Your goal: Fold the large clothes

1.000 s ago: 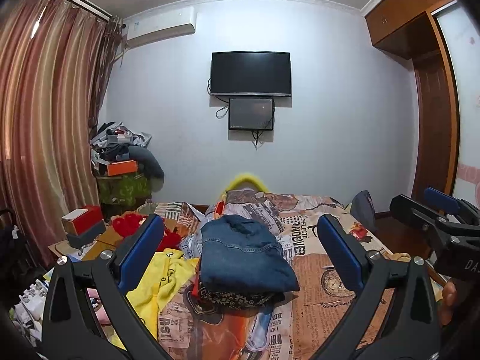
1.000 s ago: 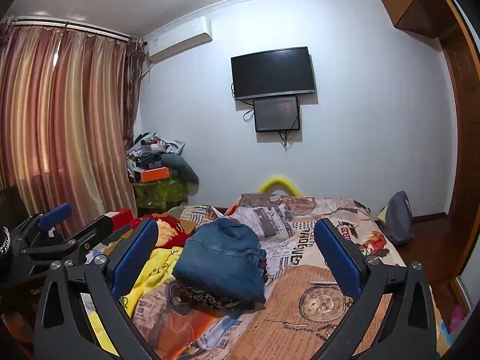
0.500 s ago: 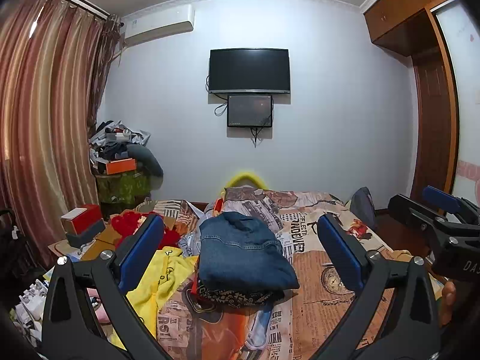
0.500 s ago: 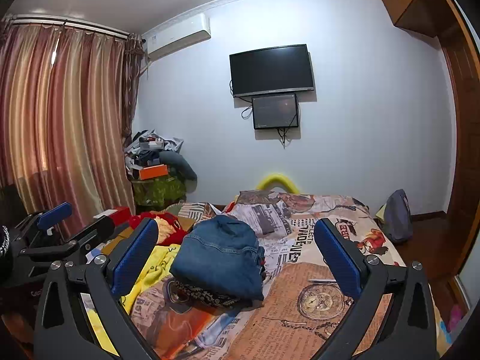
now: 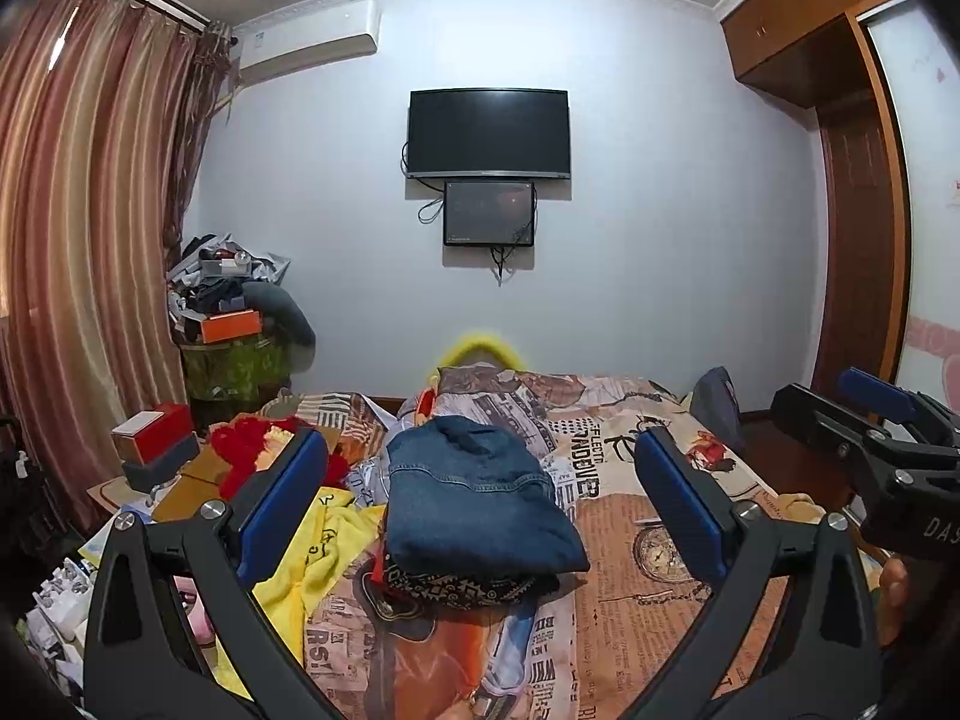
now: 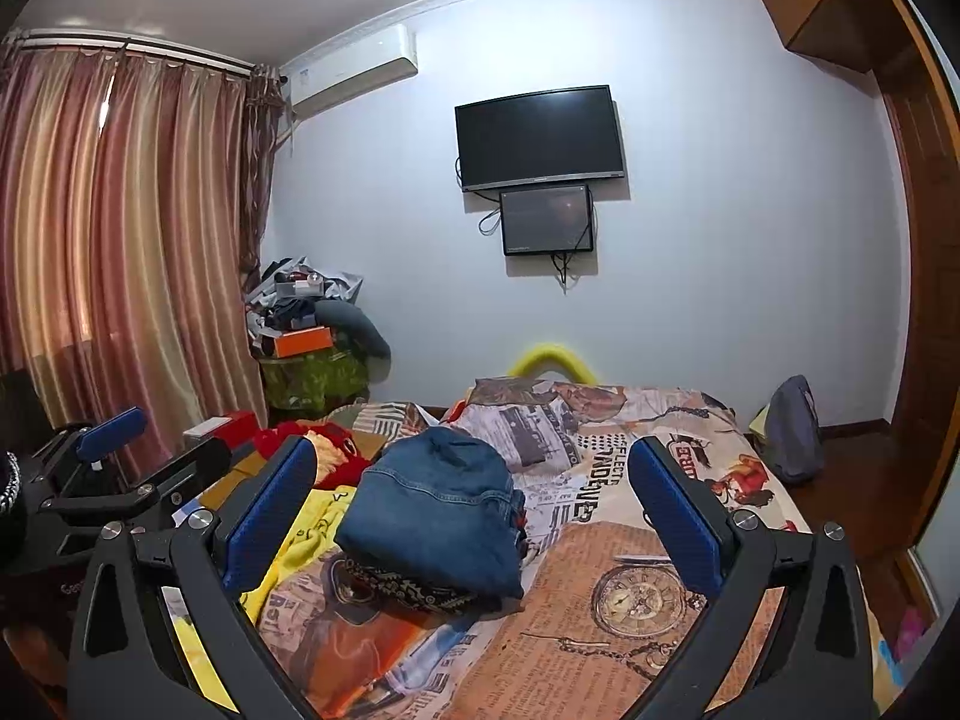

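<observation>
- Bedroom walls, a striped curtain (image 5: 72, 252) and a wall-mounted television (image 5: 488, 132) fill the background; against half a second ago the whole room sits slightly lower in both views, so both tools have tipped up a little and nothing else has shifted.
- Filling the lower part of both views, the bed (image 5: 630, 546) carries a newspaper-print cover; its right half lies bare, its left edge is crowded with loose cloth.
- Along that left edge a yellow garment (image 5: 312, 558) lies crumpled and unfolded, with a red garment (image 5: 252, 450) beyond it toward the far-left corner.
- Near the middle of the bed, a folded denim garment (image 5: 474, 504) rests on top of a patterned dark garment (image 5: 462, 588), unmoved.
- The left gripper (image 5: 480, 510) hovers with fingers spread wide and empty, framing the denim without touching it.
- The right gripper (image 6: 474, 510) hovers likewise, released and holding nothing.
- My reading: the denim fold looks finished, and this small lift is a pause before reaching for the next piece, probably the yellow one.
</observation>
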A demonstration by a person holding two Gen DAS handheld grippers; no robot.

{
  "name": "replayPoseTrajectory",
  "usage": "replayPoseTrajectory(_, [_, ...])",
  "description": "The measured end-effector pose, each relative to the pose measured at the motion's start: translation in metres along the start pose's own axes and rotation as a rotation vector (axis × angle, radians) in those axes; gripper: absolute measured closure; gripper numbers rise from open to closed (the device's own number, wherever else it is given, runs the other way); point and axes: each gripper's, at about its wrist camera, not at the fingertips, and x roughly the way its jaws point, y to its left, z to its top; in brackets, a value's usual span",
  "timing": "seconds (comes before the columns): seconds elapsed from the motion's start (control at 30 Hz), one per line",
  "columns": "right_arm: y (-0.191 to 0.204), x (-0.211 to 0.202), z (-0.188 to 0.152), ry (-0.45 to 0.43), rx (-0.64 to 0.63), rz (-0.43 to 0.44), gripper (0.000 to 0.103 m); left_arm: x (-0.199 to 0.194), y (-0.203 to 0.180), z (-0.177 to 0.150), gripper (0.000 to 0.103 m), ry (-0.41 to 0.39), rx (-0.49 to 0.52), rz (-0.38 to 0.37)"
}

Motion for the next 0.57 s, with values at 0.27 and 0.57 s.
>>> replayPoseTrajectory(0.27, [-0.0012, -0.0001, 0.0002, 0.000, 0.008, -0.005, 0.000, 0.0010, 0.0007, 0.0009, 0.000, 0.007, -0.004, -0.010])
replayPoseTrajectory(0.57, [-0.0021, -0.0005, -0.0011, 0.006, 0.009, -0.012, 0.000, 0.0015, 0.0028, 0.0004, 0.000, 0.012, -0.005, -0.017])
